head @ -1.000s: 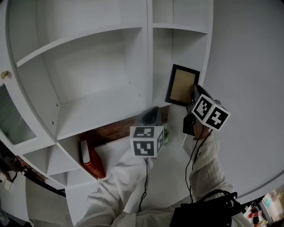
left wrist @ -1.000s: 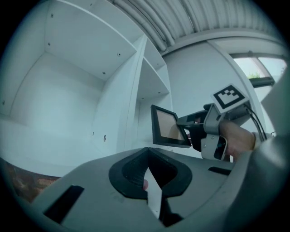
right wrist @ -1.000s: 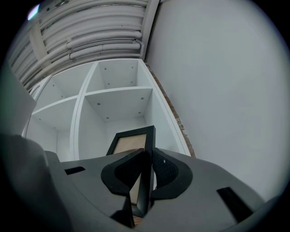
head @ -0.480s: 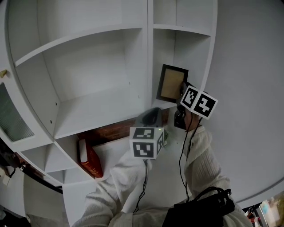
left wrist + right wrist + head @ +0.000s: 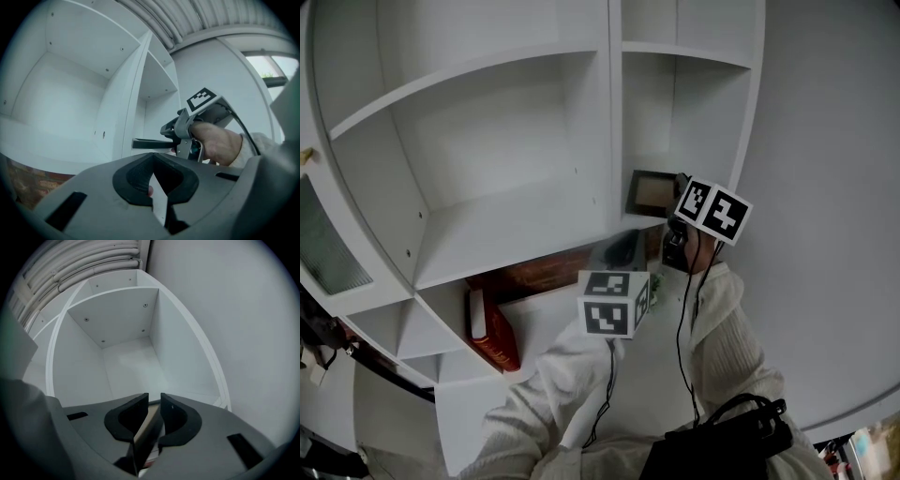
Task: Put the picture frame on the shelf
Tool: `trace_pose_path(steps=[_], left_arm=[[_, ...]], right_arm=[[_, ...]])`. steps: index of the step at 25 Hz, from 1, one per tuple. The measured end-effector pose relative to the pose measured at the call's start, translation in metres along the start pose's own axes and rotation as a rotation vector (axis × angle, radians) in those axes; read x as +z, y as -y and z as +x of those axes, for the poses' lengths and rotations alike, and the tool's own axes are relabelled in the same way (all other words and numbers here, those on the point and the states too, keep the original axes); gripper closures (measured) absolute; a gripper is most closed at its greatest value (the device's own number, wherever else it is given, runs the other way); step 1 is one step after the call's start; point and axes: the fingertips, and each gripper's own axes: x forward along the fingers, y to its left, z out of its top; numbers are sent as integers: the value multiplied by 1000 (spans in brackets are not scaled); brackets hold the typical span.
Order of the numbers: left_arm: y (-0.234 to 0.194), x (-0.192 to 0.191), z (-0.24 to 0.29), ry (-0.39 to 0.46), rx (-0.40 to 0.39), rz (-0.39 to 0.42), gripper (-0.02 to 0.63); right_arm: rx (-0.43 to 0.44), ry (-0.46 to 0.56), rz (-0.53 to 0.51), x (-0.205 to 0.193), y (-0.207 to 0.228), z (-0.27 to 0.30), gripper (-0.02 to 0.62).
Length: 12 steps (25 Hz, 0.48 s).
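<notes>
White shelf unit [image 5: 516, 169] filled upper and left of head view. Left gripper [image 5: 619, 247] sat at frame centre, before the lower compartment, jaws drawn together, nothing seen gripped. Right gripper [image 5: 154, 414], centre-right of head view, was clamped on the picture frame [image 5: 652, 192]. The frame was inside the narrow right-hand compartment, lying tilted just at that compartment's surface; contact could not be judged. Red book [image 5: 492, 337] stood lower left, on a lower board
</notes>
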Motion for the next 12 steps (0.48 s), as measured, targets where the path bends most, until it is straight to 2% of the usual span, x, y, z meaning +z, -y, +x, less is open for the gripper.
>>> trace_pose_path(steps=[12], left_arm=[[0, -6, -3, -3, 18, -11, 598]], right_arm=[[6, 38, 14, 5, 8, -12, 522]])
